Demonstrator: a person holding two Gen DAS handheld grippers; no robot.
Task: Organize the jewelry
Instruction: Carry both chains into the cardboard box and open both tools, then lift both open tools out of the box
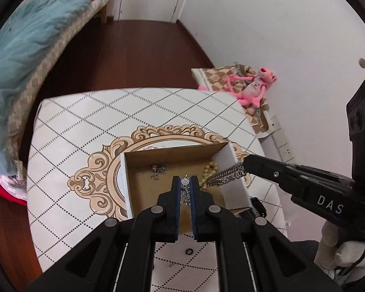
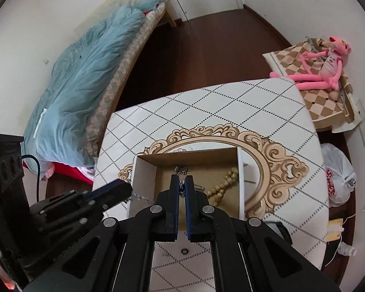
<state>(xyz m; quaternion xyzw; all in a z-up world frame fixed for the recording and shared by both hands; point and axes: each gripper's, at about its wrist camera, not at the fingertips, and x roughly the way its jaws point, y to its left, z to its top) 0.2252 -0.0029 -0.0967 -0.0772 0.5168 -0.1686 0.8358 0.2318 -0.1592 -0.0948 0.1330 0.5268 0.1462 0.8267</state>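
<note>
An open cardboard box [image 1: 131, 177] [image 2: 143, 170] stands on the patterned table. Inside lie a small silver piece [image 1: 158, 171] [image 2: 181, 169] and a beige bead bracelet [image 1: 210, 170] [image 2: 225, 182]. My left gripper [image 1: 185, 181] is shut on one end of a silver chain [image 1: 185, 191] over the box. My right gripper [image 2: 181, 178] is shut on the other end of the chain [image 1: 227, 176], which hangs across the box; it shows in the left wrist view [image 1: 245, 164]. The left gripper shows in the right wrist view [image 2: 130, 189], with chain [image 2: 138, 197] beside its tip.
A small black ring [image 1: 189, 251] [image 2: 184, 251] lies on the table [image 1: 85, 121] near its front edge. A bed with a blue quilt [image 2: 80, 85] stands to the left. A pink plush toy [image 2: 323, 65] lies on a cushion at the right. A plastic bag [image 2: 338, 177] sits on the floor.
</note>
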